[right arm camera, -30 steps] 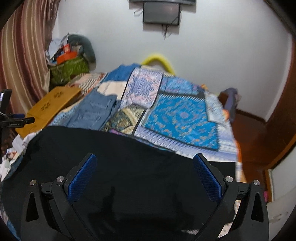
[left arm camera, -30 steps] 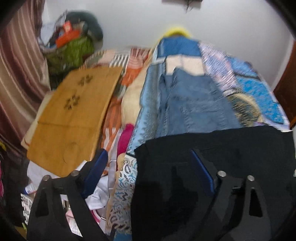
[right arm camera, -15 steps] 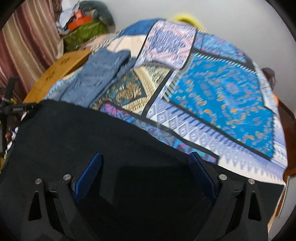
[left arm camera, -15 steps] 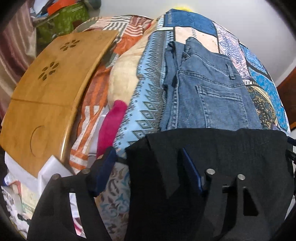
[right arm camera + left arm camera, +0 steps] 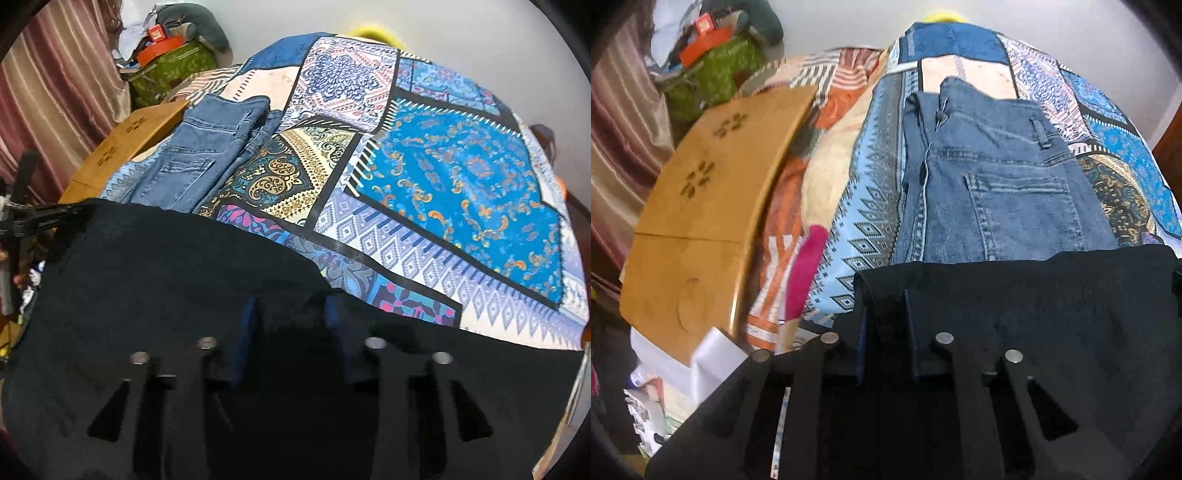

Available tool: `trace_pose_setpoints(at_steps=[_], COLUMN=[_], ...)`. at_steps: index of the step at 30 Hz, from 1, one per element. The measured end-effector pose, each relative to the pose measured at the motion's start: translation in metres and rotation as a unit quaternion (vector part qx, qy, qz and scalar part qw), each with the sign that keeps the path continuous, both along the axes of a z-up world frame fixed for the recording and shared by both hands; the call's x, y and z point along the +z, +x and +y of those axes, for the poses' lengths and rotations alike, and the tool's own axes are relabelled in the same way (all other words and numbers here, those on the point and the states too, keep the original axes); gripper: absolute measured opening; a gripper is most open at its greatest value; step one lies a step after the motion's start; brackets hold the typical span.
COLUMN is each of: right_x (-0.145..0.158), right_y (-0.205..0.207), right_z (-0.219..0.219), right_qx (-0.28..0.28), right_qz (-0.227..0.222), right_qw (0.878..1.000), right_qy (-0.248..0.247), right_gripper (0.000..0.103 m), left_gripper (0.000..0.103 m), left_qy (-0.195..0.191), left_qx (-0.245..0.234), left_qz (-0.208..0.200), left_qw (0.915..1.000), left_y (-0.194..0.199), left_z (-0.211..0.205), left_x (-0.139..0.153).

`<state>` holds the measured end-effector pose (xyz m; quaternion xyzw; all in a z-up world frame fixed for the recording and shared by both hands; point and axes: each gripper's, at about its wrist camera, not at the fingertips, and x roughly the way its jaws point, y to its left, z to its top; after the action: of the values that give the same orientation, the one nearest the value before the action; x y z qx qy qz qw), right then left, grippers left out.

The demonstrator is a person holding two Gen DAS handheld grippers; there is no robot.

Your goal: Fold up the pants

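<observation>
Black fabric fills the near edge of the patchwork bedspread point(image 5: 871, 192) in the left wrist view: the black pants point(image 5: 1052, 302) lie flat at the bed's front, and the left gripper point(image 5: 884, 317) has its two fingers drawn close on a raised fold at the garment's left corner, pinching the cloth between the blue pads point(image 5: 911, 325); folded blue jeans point(image 5: 997, 177) lie just beyond on the bedspread, their near end touching the black cloth's far edge; a wooden lap tray point(image 5: 701, 206) rests to the left beside a pink cloth point(image 5: 805, 269), and a green bag point(image 5: 713, 77) sits in the far corner.

In the right wrist view the black pants point(image 5: 155, 280) spread across the foreground, their far edge running over the bedspread point(image 5: 461, 184); the right gripper point(image 5: 291, 317) has its fingers narrowed on a ridge of the black fabric, gripping it; the jeans point(image 5: 207, 147) lie at upper left beside the tray point(image 5: 129, 136), striped curtains point(image 5: 55, 85) behind.
</observation>
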<state>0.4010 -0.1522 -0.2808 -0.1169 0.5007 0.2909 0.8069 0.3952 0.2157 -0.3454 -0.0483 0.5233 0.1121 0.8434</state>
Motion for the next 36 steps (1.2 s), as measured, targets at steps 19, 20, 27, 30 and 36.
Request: trace_pose_setpoints(at_steps=[19,20,27,30,36], right_x=[-0.008,-0.007,0.032,0.056,0.092], right_y=[0.005,0.001,-0.015,-0.028,-0.079], right_z=[0.005,0.009,0.011,0.000,-0.011], right_qx=[-0.007,-0.013,-0.053,-0.057,-0.039], right_qz=[-0.004,-0.017,-0.094,-0.108,-0.130], right_qw=[0.999,0.999,0.993,0.990,0.986], right_qy=[0.043,0.033,0.044,0.075,0.097], right_gripper=[0.008,0.007,0.005,0.005,0.005], left_gripper=[0.015,0.015,0.014,0.015,0.014], left_qy=[0.022,0.023,0.036,0.035,0.025], left_qx=[-0.009,-0.007,-0.021,-0.030,-0.044], left_qz=[-0.065,-0.070,-0.103,-0.116,-0.138], left_qw=[0.9976,0.9973,0.9938,0.9922,0.9892], left_y=[-0.009,-0.009,-0.028,-0.049,-0.098], left_z=[-0.007,-0.007,-0.013,-0.017,-0.028], left_x=[0.033,0.037,0.081,0.096,0.127])
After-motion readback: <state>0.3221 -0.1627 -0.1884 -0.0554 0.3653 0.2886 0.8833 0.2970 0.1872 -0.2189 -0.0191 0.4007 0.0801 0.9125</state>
